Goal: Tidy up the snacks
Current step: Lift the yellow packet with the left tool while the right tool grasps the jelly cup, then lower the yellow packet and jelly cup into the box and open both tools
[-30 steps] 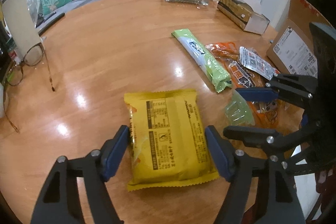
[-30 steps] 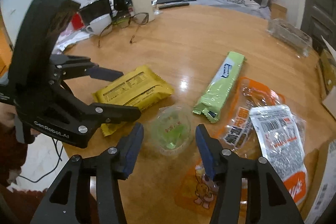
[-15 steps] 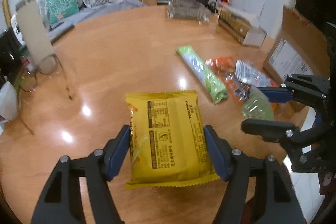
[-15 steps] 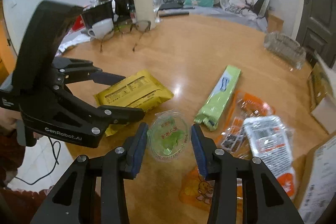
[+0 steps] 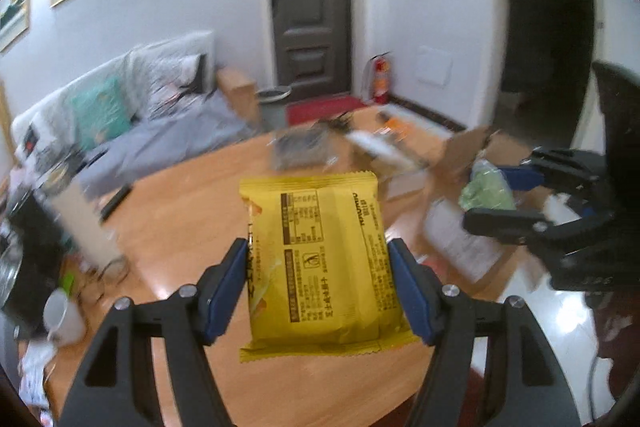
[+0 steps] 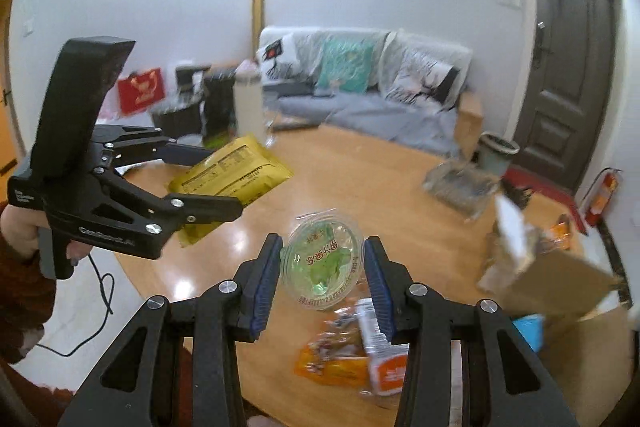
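My left gripper (image 5: 318, 285) is shut on a yellow snack packet (image 5: 320, 259) and holds it in the air above the round wooden table (image 5: 180, 211). It also shows in the right wrist view (image 6: 230, 173), clamped in the left gripper (image 6: 224, 179). My right gripper (image 6: 322, 277) is shut on a clear jelly cup with green contents (image 6: 322, 263), lifted off the table. The cup shows at the right of the left wrist view (image 5: 486, 189), between the right gripper's fingers (image 5: 516, 215).
An orange packet (image 6: 332, 359) and a white-and-orange packet (image 6: 380, 355) lie on the table below my right gripper. An open cardboard box (image 6: 560, 275) stands at the right. A clear plastic tray (image 6: 460, 183) sits at the far edge. A white cup (image 5: 64, 315) and clutter stand at the left.
Both grippers have lifted their snacks off the table and tilted up, so the views now show the room. The yellow packet and jelly cup rose with them.
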The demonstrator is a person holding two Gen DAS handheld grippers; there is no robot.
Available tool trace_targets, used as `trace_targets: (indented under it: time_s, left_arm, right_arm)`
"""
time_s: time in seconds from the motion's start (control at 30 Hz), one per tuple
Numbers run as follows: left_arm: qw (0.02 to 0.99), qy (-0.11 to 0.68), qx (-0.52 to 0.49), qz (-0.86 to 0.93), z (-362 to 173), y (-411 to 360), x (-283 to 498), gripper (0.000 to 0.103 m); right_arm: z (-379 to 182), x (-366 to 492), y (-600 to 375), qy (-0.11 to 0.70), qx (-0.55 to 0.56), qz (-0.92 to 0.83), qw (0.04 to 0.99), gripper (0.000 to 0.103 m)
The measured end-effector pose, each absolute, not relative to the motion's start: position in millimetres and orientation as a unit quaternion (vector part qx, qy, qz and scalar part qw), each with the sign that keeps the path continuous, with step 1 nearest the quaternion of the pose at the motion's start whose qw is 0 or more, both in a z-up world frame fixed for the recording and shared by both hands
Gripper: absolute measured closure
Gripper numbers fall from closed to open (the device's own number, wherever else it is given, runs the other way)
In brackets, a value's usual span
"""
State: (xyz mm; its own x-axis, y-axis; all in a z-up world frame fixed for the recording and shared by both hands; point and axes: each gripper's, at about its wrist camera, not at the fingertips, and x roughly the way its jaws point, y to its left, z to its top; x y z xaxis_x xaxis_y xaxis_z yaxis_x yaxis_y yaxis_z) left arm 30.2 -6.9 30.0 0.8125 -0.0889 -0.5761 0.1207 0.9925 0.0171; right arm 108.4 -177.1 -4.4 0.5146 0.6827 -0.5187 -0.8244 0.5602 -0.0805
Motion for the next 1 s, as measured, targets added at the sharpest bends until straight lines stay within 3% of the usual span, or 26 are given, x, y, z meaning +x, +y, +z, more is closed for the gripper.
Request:
trace_targets:
  time_s: [0.37,0.73,1.0]
  left_arm:
    - [0.937,0.285,0.067,-0.190,74,-133,89,0.036]
    - [0.892,0.370,0.069,-0.249,28,-228,169,0.036]
    - [0.872,0.409,0.067,-0.259,-3,-243,197,0.036]
  right_arm:
    - [19,138,-289,0.238,-0.125,0.323,0.908,0.065]
    - [-33,199,-354,0.323,-0.100,0.275,0.900,0.065]
    - [-59,222,-367,0.359,-0.100,0.266,0.889,0.065]
